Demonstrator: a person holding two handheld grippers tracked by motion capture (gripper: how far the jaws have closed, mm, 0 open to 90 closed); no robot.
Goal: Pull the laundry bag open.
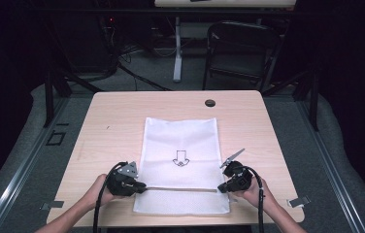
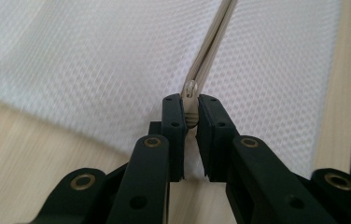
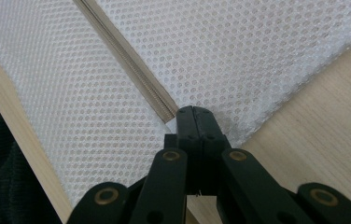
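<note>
A white mesh bag (image 1: 180, 141) with a black arrow print lies flat on the wooden table (image 1: 112, 116). A zipper (image 1: 180, 189) runs across the bag near its front edge. My left gripper (image 1: 144, 187) sits at the zipper's left end. In the left gripper view this gripper (image 2: 190, 100) is shut on the zipper pull (image 2: 191, 89), and the zipper (image 2: 215, 32) runs away from it across the mesh (image 2: 94, 60). My right gripper (image 1: 221, 189) is at the zipper's right end. Seen from its own camera, it (image 3: 193, 112) is shut on the bag's edge (image 3: 234, 56) where the zipper (image 3: 127, 60) ends.
A small black grommet (image 1: 210, 103) is set in the table near its far edge. Beyond the table stand a dark folding chair (image 1: 241, 48) and a white desk leg (image 1: 177, 48). The table's front edge runs just behind the bag.
</note>
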